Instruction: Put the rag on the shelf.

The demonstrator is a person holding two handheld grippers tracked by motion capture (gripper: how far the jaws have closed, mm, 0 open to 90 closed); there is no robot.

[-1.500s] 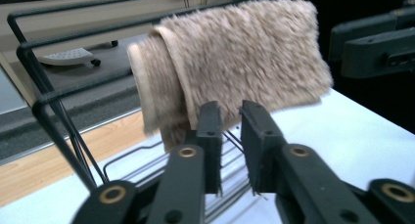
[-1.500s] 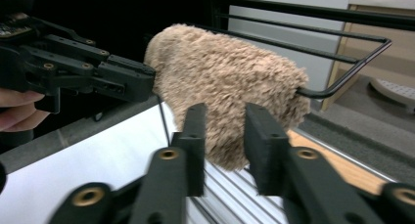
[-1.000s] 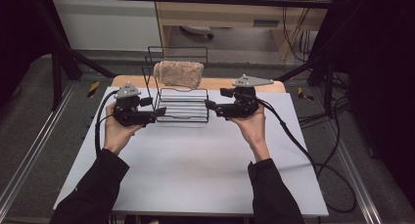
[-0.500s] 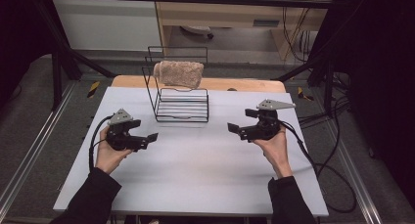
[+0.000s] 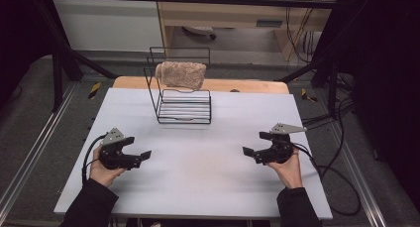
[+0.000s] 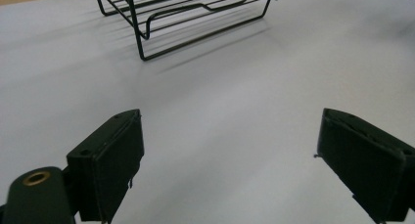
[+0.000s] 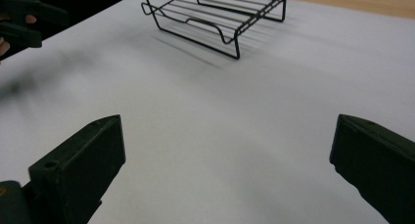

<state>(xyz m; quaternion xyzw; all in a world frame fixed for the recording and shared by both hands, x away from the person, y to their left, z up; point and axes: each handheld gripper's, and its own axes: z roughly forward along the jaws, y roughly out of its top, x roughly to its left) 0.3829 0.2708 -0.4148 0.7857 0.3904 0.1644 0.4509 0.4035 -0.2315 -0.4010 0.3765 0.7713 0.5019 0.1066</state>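
A black wire rack [image 5: 184,105] stands at the far middle of the white table [image 5: 198,187], with a brownish rough block [image 5: 181,74] resting on its upper tier. My left gripper [image 5: 146,155] lies low at the near left, pointing right, well short of the rack. My right gripper [image 5: 246,151] lies at the near right, pointing left. The jaws of both have just been opening and now stand wide, with only bare table between them. The left gripper view has the left gripper [image 6: 230,150] facing the rack [image 6: 195,18]. The right gripper view has the right gripper [image 7: 227,155] facing the rack [image 7: 220,18].
A wooden board edge [image 5: 247,85] runs along the far side of the table. Cables [image 5: 337,177] trail off the right edge. Metal frame rails [image 5: 29,157] flank the table. The left gripper [image 7: 19,18] appears at the top left of the right gripper view.
Both hands have drawn back from the sides of the rack, outward and toward the near edge, and sunk close to the table. Both pairs of jaws stand wider than before.
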